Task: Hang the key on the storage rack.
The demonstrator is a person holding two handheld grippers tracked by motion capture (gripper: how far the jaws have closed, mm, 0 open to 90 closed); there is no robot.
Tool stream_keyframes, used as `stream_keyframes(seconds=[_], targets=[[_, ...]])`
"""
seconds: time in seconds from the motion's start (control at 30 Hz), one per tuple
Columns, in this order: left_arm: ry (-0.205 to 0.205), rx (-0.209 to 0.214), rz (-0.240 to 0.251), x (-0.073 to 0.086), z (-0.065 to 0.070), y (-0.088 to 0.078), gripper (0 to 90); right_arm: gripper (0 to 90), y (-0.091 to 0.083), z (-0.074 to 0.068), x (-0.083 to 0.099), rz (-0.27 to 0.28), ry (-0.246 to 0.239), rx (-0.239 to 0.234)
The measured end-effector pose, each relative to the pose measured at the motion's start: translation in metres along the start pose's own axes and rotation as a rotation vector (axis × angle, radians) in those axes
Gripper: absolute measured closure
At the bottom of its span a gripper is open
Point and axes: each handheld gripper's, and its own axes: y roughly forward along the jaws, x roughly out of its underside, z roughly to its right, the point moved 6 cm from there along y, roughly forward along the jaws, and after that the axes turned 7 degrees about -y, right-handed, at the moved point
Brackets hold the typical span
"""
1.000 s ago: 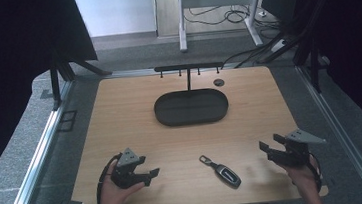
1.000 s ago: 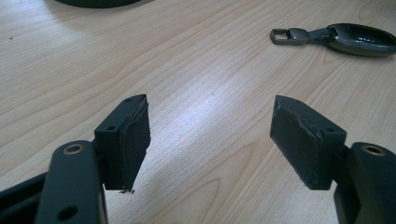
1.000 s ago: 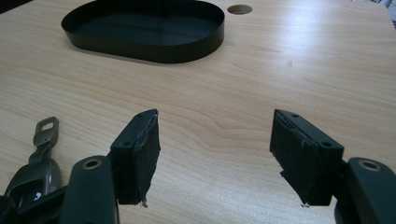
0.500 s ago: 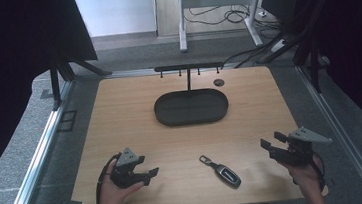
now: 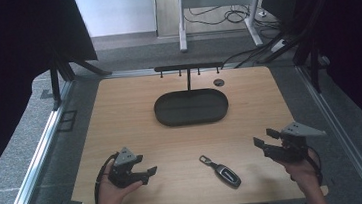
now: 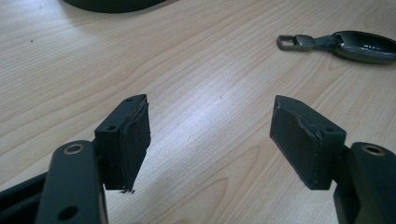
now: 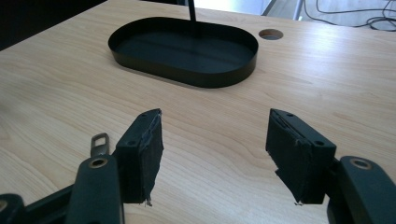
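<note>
A dark key fob (image 5: 221,171) with a metal clip lies flat on the wooden table (image 5: 130,117) near its front edge, between my two grippers. The left gripper (image 5: 148,174) rests low at the front left, open and empty, its jaws pointing right toward the fob (image 6: 359,44). The right gripper (image 5: 264,139) hangs at the front right, jaws pointing left. In the right gripper view it (image 7: 215,149) stands open; its jaws have just been closing a little with nothing between them. The fob's clip (image 7: 99,143) peeks out beside its left jaw.
A black oval tray (image 5: 160,115) sits mid-table and looks empty in the right gripper view (image 7: 196,77). A thin black post rises from it to a bar with hooks (image 5: 188,67). A round cable hole (image 5: 219,82) lies at the back right.
The right gripper has risen slightly above the table and drifted a little to the right. The left gripper and the key fob have stayed where they were.
</note>
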Motion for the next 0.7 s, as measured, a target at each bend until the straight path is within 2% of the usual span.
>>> stream_keyframes(seconds=[0.17, 0.37, 0.43, 0.53, 0.7], targets=[[0.012, 0.011, 0.001, -0.001, 0.006, 0.001, 29.5, 37.7, 0.004, -0.006, -0.009, -0.003, -0.002, -0.023], [0.011, 0.011, 0.002, 0.0, 0.006, 0.001, 29.5, 37.7, 0.015, -0.016, -0.014, -0.05, -0.037, -0.05], [0.011, 0.012, 0.002, 0.0, 0.007, 0.002, 29.5, 37.4, 0.023, -0.023, -0.014, -0.089, -0.061, -0.069], [0.013, 0.013, -0.001, 0.0, 0.007, 0.002, 29.5, 38.1, 0.029, -0.029, -0.014, -0.117, -0.087, -0.078], [0.015, 0.016, -0.006, 0.0, 0.008, 0.003, 29.5, 38.7, 0.033, -0.035, -0.017, -0.128, -0.104, -0.095]])
